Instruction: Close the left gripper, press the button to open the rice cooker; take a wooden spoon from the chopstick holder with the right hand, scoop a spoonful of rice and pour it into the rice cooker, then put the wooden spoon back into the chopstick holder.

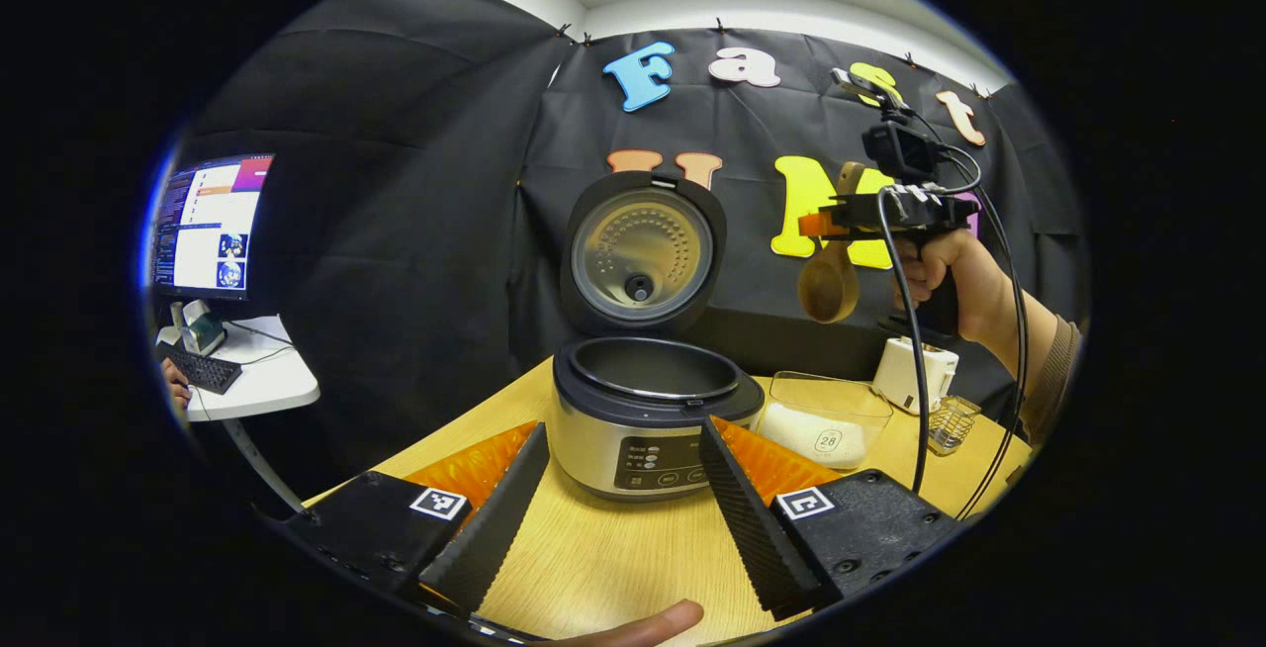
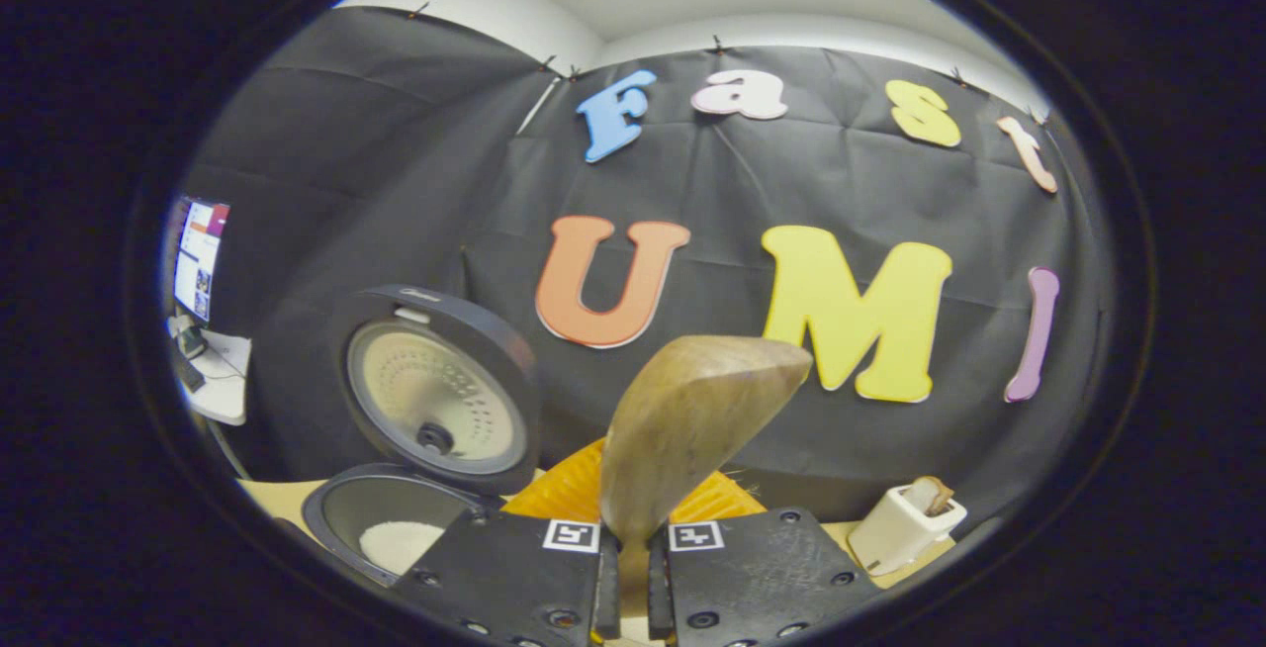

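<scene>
Left gripper view: left gripper (image 1: 621, 489) w/ fingers spread wide, nothing between them, low over table (image 1: 613, 553) in front of rice cooker (image 1: 648, 419), lid up. Right gripper (image 1: 813, 224) raised at right, clamped on wooden spoon (image 1: 829, 281), bowl hanging down above rice container (image 1: 826, 419). Chopstick holder (image 1: 915, 375) behind.

Right gripper view: right gripper (image 2: 633, 568) fingers pinch spoon (image 2: 682, 429); rice (image 2: 401, 543) in cooker (image 2: 396, 518) lower left; holder (image 2: 900, 523) lower right.
</scene>
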The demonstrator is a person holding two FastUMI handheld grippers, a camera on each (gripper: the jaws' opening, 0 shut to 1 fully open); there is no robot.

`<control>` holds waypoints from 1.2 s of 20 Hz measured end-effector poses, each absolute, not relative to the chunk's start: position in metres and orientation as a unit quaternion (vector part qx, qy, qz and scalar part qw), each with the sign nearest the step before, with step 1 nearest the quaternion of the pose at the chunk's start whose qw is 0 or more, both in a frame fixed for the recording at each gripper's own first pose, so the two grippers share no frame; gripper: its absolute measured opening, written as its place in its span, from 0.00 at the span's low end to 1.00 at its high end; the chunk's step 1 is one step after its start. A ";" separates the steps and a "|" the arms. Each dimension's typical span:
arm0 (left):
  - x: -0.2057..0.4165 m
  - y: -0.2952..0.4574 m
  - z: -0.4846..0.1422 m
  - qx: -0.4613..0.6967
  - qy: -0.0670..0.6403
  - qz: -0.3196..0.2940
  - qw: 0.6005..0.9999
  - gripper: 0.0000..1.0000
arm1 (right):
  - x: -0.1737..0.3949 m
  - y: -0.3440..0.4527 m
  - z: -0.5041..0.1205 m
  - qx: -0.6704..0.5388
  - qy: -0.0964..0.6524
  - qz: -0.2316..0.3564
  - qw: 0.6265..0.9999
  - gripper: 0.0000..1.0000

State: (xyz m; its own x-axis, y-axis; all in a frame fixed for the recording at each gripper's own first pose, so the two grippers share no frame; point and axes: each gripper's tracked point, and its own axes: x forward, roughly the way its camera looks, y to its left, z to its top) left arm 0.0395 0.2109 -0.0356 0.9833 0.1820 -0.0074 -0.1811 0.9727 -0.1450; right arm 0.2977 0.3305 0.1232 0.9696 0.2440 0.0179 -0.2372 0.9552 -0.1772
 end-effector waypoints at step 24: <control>0.055 0.173 -0.032 -0.044 -0.004 0.096 0.994 0.98 | 0.322 0.013 0.091 -0.024 0.020 -0.044 0.999 0.11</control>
State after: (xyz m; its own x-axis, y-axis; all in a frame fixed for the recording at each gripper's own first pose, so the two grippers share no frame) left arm 0.0551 0.1726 -0.0320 0.9815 0.1914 -0.0001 -0.1907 0.9777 -0.0879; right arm 0.3219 0.0132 0.0905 0.9953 -0.0896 -0.0371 0.0877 0.9949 -0.0504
